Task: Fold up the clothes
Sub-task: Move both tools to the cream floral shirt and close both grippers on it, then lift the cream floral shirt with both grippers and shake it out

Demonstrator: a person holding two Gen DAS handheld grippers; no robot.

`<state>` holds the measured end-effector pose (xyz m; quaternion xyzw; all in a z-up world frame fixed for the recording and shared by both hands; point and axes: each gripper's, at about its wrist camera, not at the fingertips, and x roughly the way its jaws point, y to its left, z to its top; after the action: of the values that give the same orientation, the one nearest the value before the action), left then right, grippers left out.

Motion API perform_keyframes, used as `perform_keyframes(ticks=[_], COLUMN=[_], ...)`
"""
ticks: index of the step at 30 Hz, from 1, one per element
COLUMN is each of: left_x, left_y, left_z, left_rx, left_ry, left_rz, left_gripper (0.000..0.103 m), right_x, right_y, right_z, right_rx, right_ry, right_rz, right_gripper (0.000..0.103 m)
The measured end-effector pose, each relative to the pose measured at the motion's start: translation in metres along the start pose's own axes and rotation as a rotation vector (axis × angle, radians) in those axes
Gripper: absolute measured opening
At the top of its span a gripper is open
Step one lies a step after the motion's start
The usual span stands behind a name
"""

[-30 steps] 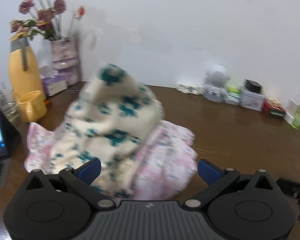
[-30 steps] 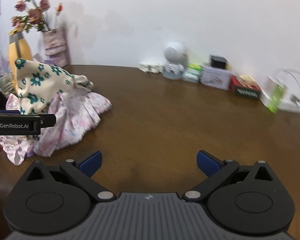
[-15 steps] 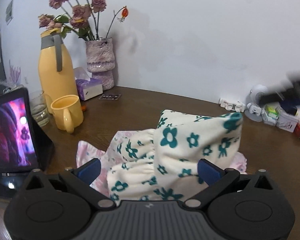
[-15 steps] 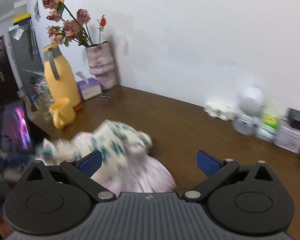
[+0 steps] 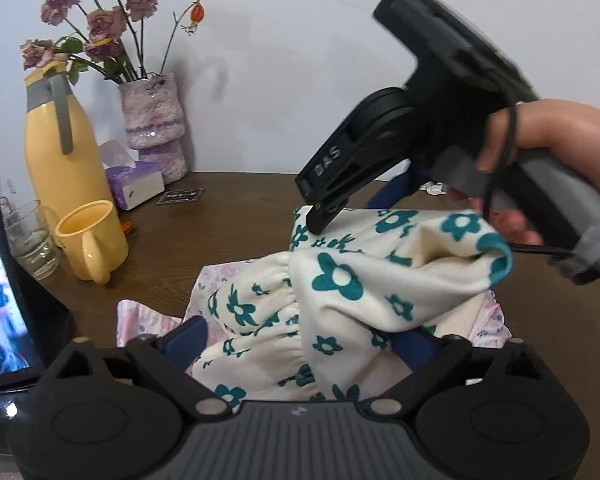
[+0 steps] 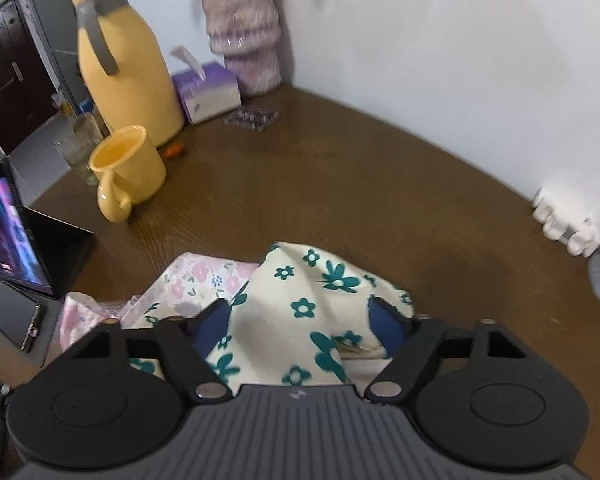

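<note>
A cream garment with teal flowers (image 5: 340, 280) lies heaped on a pink floral garment (image 5: 148, 320) on the brown table (image 5: 236, 216). My left gripper (image 5: 300, 340) is at the heap's near side. Its jaws are closing, still wide, with cream cloth bulging between them. A hand holds my right gripper (image 5: 352, 208) tilted down onto the far edge of the cream garment (image 6: 300, 300). In the right wrist view the right gripper (image 6: 300, 320) straddles a ridge of that cloth, and its jaws are closing. I see neither pair of pads pressing the cloth.
At the left stand a yellow jug (image 5: 64, 152), a yellow mug (image 5: 94, 240), a glass (image 5: 30, 240) and a lit tablet (image 5: 4, 300). A vase of dried roses (image 5: 154, 120) and a tissue box (image 5: 134, 184) sit by the wall. A phone (image 6: 16, 316) lies near the tablet.
The right gripper has swung left across the table to the garment heap and tipped downward. The left gripper has come in closer to the cream garment. Both pairs of jaws have narrowed.
</note>
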<state>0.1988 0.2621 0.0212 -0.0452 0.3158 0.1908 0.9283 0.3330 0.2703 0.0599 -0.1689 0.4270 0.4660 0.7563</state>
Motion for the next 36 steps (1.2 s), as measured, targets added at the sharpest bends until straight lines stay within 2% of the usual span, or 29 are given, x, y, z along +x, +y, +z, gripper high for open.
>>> perform_keyframes(ticks=[1,2,4,6,7,10,12,13,15,18,24,29,32,34,36], left_x=[0.001,0.002,0.002,0.002,0.002,0.003,0.003,0.002,0.001,-0.001,-0.027,-0.065,-0.085,-0.091,-0.091], left_y=[0.002,0.003,0.006,0.006,0.004,0.001,-0.001,-0.002,-0.001,0.000,-0.009,-0.033,-0.065,-0.088,-0.105], left_z=[-0.001,-0.002,-0.002,-0.002,-0.001,0.001,0.003,0.004,0.006,0.012,0.037,0.077,0.082,0.072,0.054], left_rx=[0.001,0.002,0.003,0.013,0.017,0.030,0.032,0.030,0.022,0.006,0.026,0.056,0.147,0.246,0.323], left_ry=[0.001,0.002,0.003,0.006,0.005,0.003,0.004,0.006,0.005,-0.001,-0.100,-0.247,-0.316,-0.316,-0.284], left_rz=[-0.013,-0.029,-0.076,-0.113,-0.118,-0.132,-0.149,-0.161,-0.187,-0.208,-0.203,-0.199,-0.264,-0.309,-0.371], left_gripper=[0.087,0.082,0.071,0.056,0.053,0.048,0.038,0.036,0.023,0.016,0.013,0.013,0.013,0.013,0.013], right_x=[0.005,0.007,0.007,0.001,-0.002,-0.015,-0.027,-0.032,-0.045,-0.066,-0.125,-0.200,-0.259,-0.295,-0.318], right_y=[0.000,0.001,0.003,0.002,0.000,-0.008,-0.015,-0.019,-0.027,-0.037,-0.058,-0.085,-0.101,-0.113,-0.127], right_z=[0.000,-0.001,-0.003,-0.005,-0.006,-0.006,-0.008,-0.009,-0.010,-0.011,-0.015,-0.031,-0.060,-0.092,-0.130], right_rx=[0.013,0.023,0.019,0.021,0.030,0.051,0.086,0.108,0.145,0.174,0.235,0.282,0.262,0.239,0.226], right_ry=[0.007,0.009,-0.002,-0.026,-0.037,-0.085,-0.124,-0.141,-0.173,-0.219,-0.354,-0.514,-0.609,-0.634,-0.623], right_rz=[0.018,0.038,0.058,0.056,0.063,0.073,0.082,0.088,0.096,0.094,0.075,0.046,-0.014,-0.090,-0.164], right_gripper=[0.048,0.042,0.024,0.013,0.010,0.008,0.007,0.007,0.007,0.006,0.006,0.006,0.006,0.006,0.006])
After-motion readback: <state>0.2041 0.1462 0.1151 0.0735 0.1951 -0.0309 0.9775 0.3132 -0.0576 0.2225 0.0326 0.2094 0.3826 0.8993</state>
